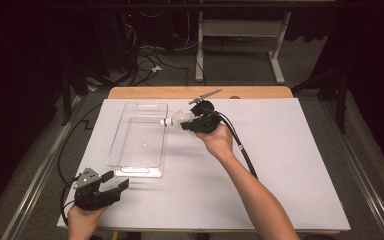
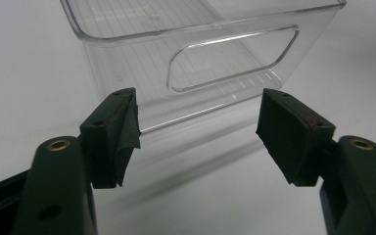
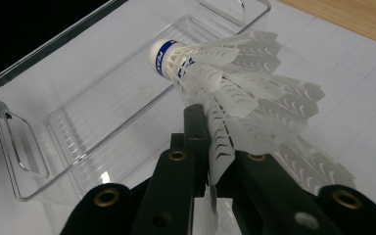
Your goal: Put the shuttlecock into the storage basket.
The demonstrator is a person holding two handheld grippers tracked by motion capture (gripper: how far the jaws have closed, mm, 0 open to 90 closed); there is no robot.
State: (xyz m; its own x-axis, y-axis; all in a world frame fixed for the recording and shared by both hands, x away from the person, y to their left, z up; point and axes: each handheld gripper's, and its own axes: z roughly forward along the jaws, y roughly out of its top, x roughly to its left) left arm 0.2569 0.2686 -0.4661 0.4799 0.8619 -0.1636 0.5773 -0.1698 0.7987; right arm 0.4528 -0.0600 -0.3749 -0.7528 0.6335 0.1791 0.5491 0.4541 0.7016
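A clear plastic bin lies lengthwise on the white table sheet, with nothing inside it. My right gripper is shut on the feather skirt of a white shuttlecock, held in the air at the bin's far right rim with the cork pointing toward the bin. In the right gripper view the shuttlecock hangs above the bin's edge, one feather pinched between the jaws. My left gripper is open at the table's near left, just short of the bin's near end wall.
The white sheet covers most of the wooden table. A small grey tool lies at the far edge behind the right gripper. A black cable trails from the right gripper along the forearm.
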